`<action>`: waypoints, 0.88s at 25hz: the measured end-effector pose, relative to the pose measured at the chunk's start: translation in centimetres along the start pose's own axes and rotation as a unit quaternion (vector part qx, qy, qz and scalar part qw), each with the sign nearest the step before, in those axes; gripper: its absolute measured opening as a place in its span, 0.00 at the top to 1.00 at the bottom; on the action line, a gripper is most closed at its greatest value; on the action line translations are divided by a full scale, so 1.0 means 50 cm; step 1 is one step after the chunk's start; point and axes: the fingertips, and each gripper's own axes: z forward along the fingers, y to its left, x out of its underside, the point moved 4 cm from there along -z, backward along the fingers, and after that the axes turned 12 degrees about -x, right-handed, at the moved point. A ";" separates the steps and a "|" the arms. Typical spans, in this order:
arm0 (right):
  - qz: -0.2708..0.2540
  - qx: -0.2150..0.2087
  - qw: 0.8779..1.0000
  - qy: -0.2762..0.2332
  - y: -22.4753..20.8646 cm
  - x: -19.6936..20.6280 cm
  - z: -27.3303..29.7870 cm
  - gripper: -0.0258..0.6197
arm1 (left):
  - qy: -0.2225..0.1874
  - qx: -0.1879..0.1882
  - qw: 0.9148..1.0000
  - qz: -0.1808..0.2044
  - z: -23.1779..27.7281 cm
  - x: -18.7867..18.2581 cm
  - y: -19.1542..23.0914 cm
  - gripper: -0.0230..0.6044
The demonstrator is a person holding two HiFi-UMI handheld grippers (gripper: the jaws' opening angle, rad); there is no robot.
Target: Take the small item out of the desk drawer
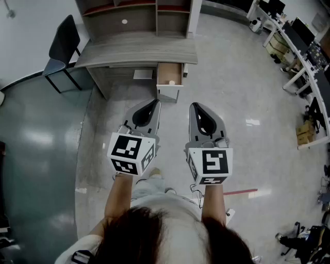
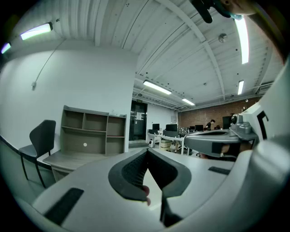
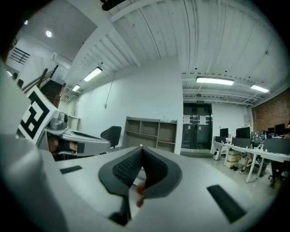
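Observation:
A grey desk (image 1: 139,51) with a shelf unit (image 1: 131,15) stands ahead of me. Its drawer (image 1: 169,88) is pulled open at the desk's right end, and a small pale item (image 1: 171,82) lies inside. Both grippers hang in the air well short of the desk, pointing at it. My left gripper (image 1: 153,102) is shut with nothing between its jaws. The right gripper (image 1: 194,105) is shut and empty too. In the left gripper view the closed tips (image 2: 146,151) point toward the shelf unit (image 2: 93,136). In the right gripper view the tips (image 3: 141,148) are closed as well.
A dark chair (image 1: 63,44) stands left of the desk. Long white workbenches (image 1: 304,62) with monitors and boxes line the right side. A red strip (image 1: 240,192) marks the floor near my feet. A darker glossy floor area (image 1: 36,154) lies to the left.

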 end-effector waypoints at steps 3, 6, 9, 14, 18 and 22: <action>0.001 0.002 1.000 0.004 0.002 -0.002 0.036 0.92 | 0.001 0.005 1.000 0.000 0.021 -0.003 0.031 0.94; 0.001 0.003 1.000 -0.002 0.001 -0.011 0.067 0.92 | -0.001 0.012 1.000 -0.001 0.043 -0.011 0.056 0.94; -0.001 0.006 1.000 -0.001 0.002 -0.015 0.099 0.92 | -0.002 0.020 1.000 -0.001 0.064 -0.014 0.079 0.94; 0.000 0.012 1.000 -0.003 0.001 -0.012 0.138 0.92 | 0.001 0.029 1.000 -0.008 0.094 -0.010 0.113 0.94; 0.005 0.022 1.000 0.007 -0.014 0.003 0.164 0.92 | 0.009 0.033 0.999 -0.011 0.123 0.006 0.126 0.94; 0.012 0.027 0.999 0.019 -0.040 0.020 0.208 0.92 | 0.019 0.034 0.999 -0.014 0.170 0.017 0.147 0.94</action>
